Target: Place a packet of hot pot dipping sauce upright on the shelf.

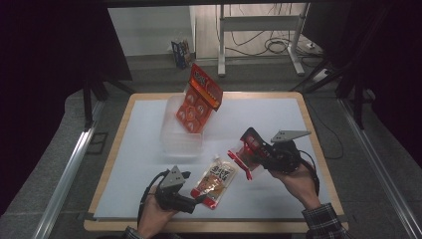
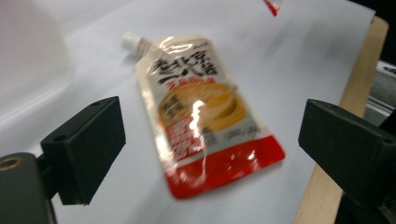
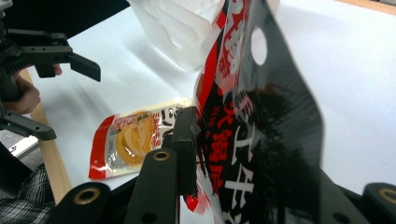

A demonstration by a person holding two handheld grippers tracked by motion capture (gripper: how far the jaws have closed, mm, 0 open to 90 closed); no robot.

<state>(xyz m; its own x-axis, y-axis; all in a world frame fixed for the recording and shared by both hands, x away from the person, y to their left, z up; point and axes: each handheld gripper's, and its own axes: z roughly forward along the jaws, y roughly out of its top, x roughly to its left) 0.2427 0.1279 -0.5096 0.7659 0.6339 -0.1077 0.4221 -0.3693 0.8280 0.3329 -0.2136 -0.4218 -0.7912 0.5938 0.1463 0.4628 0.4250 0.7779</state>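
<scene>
A cream and red spouted pouch (image 1: 214, 181) lies flat on the white table near the front edge. My left gripper (image 1: 198, 199) sits just left of its red bottom end. In the left gripper view the jaws stand wide apart, open either side of the pouch (image 2: 205, 116) without touching it. My right gripper (image 1: 252, 146) hovers right of centre, shut on a glossy black and red packet (image 1: 245, 155). That packet (image 3: 264, 126) stands upright between the jaws in the right gripper view and hides the right jaw.
A clear plastic container (image 1: 175, 133) stands at mid-table with an orange and red snack pack (image 1: 198, 100) leaning upright in it. The wooden table edge (image 1: 209, 226) runs along the front. The container (image 3: 182, 28) lies just beyond the held packet.
</scene>
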